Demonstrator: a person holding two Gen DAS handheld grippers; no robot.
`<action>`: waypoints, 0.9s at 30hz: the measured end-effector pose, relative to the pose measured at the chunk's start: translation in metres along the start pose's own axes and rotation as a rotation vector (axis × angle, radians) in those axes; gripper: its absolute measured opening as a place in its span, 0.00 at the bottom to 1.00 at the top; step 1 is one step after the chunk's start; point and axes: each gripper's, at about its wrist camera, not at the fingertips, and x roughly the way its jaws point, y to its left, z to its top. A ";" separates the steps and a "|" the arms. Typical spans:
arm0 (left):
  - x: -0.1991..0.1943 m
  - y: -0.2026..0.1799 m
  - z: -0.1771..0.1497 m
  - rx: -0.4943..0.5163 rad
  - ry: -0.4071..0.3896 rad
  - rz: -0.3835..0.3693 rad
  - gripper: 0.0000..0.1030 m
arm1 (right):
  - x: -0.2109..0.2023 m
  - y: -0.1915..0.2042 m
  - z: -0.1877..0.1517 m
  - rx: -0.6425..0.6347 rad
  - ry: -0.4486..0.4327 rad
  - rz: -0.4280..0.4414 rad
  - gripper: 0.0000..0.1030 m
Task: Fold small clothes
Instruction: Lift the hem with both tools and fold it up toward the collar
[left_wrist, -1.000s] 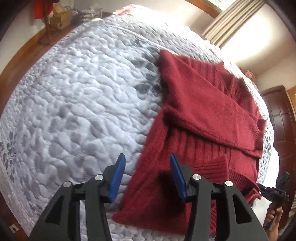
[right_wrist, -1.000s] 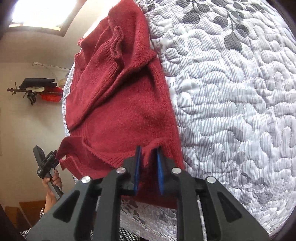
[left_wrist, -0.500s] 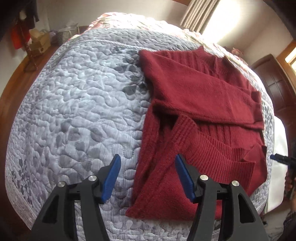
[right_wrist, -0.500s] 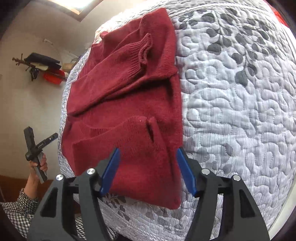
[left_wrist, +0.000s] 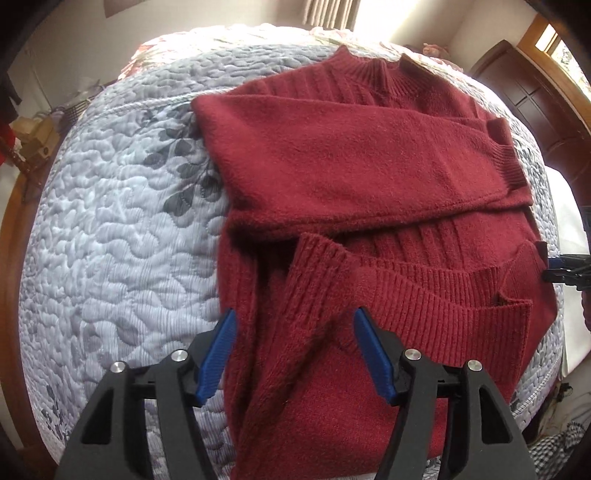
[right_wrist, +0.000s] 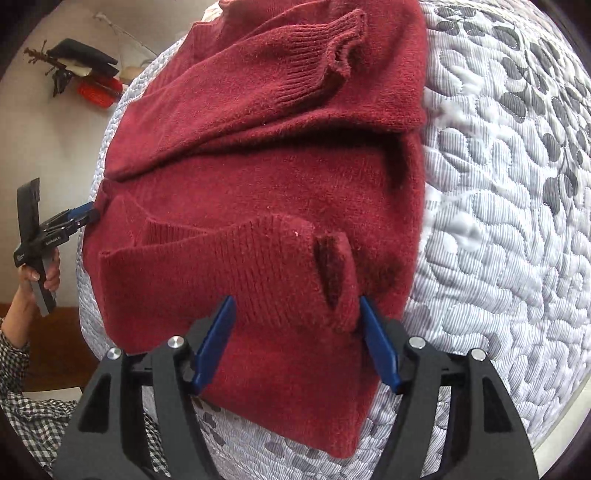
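A dark red knit sweater (left_wrist: 369, 177) lies face up on the grey quilted bedcover (left_wrist: 110, 240). One sleeve is folded across its chest. The other sleeve (left_wrist: 424, 291) lies across the lower body, its ribbed cuff (left_wrist: 314, 266) just ahead of my left gripper (left_wrist: 293, 332). That gripper is open and hovers over the sweater's left side, holding nothing. My right gripper (right_wrist: 295, 314) is open too, its fingers straddling the folded sleeve's bend (right_wrist: 332, 273) near the sweater (right_wrist: 277, 184) hem. Each gripper shows in the other's view, at the sweater's edge: the right gripper (left_wrist: 565, 267) and the left gripper (right_wrist: 70, 221).
The bedcover (right_wrist: 498, 221) stretches wide on both sides of the sweater. A dark wooden wardrobe (left_wrist: 535, 96) stands past the bed's far right. Boxes and clutter (left_wrist: 33, 140) sit at the far left. A hand (right_wrist: 40, 273) and a checked sleeve (right_wrist: 22, 406) are beside the bed.
My right gripper was shut on the sweater's sleeve a second ago; it has opened and the sleeve now lies across the lower body. My left gripper has moved right, over the sweater.
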 end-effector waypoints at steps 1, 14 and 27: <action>0.001 -0.003 0.002 0.012 0.001 -0.017 0.64 | 0.000 0.000 0.000 -0.007 0.001 0.003 0.67; 0.024 -0.020 0.012 0.074 0.063 -0.079 0.55 | 0.004 -0.002 0.007 -0.038 0.009 0.020 0.63; 0.034 -0.017 0.016 0.085 0.092 -0.099 0.41 | 0.009 0.001 0.005 -0.068 0.016 0.021 0.48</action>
